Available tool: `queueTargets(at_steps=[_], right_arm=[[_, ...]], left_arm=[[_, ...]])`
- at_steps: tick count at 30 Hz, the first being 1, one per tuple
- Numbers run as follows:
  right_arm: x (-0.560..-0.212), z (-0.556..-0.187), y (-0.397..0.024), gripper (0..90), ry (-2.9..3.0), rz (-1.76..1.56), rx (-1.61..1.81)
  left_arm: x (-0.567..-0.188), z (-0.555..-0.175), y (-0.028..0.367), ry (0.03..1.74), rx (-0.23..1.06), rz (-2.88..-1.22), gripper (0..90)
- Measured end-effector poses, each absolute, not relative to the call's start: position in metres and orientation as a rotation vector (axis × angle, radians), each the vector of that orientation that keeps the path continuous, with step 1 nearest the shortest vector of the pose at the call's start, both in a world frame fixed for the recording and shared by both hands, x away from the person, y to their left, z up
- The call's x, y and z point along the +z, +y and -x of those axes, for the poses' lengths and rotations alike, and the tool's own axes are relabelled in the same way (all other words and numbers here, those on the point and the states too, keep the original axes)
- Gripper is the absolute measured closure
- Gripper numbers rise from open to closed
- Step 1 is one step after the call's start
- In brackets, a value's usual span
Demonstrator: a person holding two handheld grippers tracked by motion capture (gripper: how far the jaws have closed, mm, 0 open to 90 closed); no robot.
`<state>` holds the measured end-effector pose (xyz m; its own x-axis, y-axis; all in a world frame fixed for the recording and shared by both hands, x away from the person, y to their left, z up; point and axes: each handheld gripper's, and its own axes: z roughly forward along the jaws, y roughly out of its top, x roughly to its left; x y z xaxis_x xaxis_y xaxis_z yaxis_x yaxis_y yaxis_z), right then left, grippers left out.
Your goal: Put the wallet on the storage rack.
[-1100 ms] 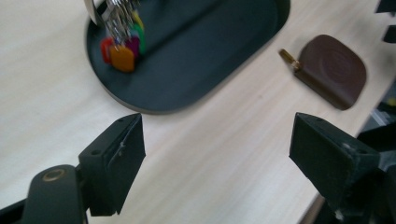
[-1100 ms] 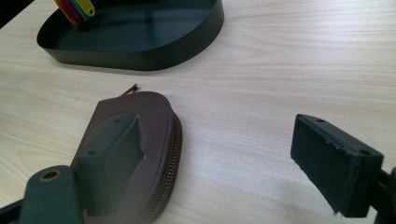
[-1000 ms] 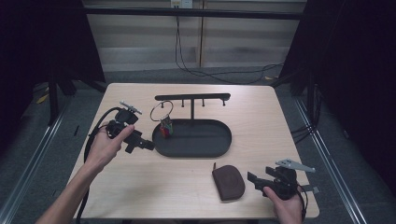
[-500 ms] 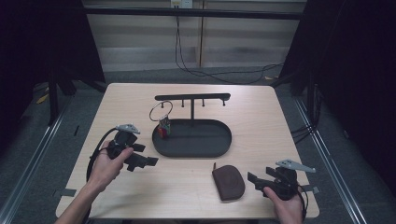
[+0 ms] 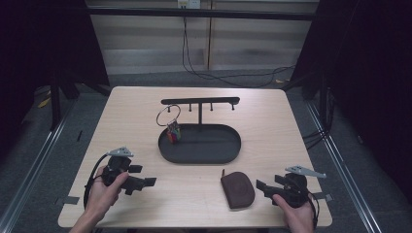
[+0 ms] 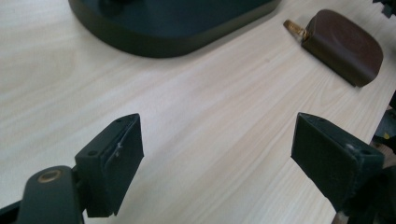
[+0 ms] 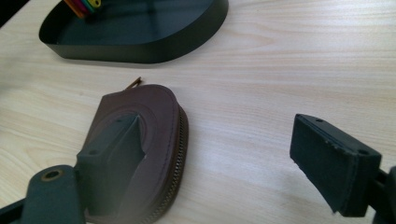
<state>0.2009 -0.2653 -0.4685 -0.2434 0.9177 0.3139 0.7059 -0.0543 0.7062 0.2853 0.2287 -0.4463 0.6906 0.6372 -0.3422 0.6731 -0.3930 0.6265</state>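
A black oval tray [image 5: 228, 153] with a T-shaped hanger bar [image 5: 200, 101] stands mid-table. A key ring with coloured tags [image 5: 172, 130] hangs from the bar's left peg over the tray [image 7: 140, 51]. A brown zip pouch [image 5: 237, 188] lies flat near the front edge, right of centre. My left gripper [image 5: 143, 184] is open above bare wood at the front left, nothing between its jaws. My right gripper [image 5: 262, 187] is open just right of the pouch [image 7: 149, 140], whose edge passes behind one of its fingers [image 7: 112, 163]. The pouch [image 6: 343, 46] also lies far ahead of the left gripper [image 6: 217, 163].
The wooden table [image 5: 121, 121] has bare room at the left, right and back. A metal rail [image 5: 29, 165] runs along the floor on the left. Cables [image 5: 228, 80] lie on the floor behind the table.
My left gripper has drawn back from beside the tray's left end toward the front left of the table. The right gripper, pouch and key ring have stayed put.
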Motion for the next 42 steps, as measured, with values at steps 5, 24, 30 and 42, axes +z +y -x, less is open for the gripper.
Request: queueTargets(at_steps=[5,24,30,42], right_arm=[[-0.457,-0.203,-0.259,17.5,2.020,-1.725,1.166],[-0.430,-0.237,-0.211,21.3,2.318,-1.691,0.935],[-0.441,-0.249,-0.201,16.4,2.485,-1.739,0.744],[-0.461,-0.277,-0.182,14.4,2.600,-1.877,0.483]], left_arm=[[-0.449,-0.272,0.237,0.998,-0.075,-2.114,18.2],[-0.470,-0.260,0.238,0.949,-0.068,-2.072,17.9],[-0.469,-0.260,0.239,0.954,-0.052,-2.069,17.9],[-0.468,-0.259,0.238,0.924,-0.043,-2.080,17.9]])
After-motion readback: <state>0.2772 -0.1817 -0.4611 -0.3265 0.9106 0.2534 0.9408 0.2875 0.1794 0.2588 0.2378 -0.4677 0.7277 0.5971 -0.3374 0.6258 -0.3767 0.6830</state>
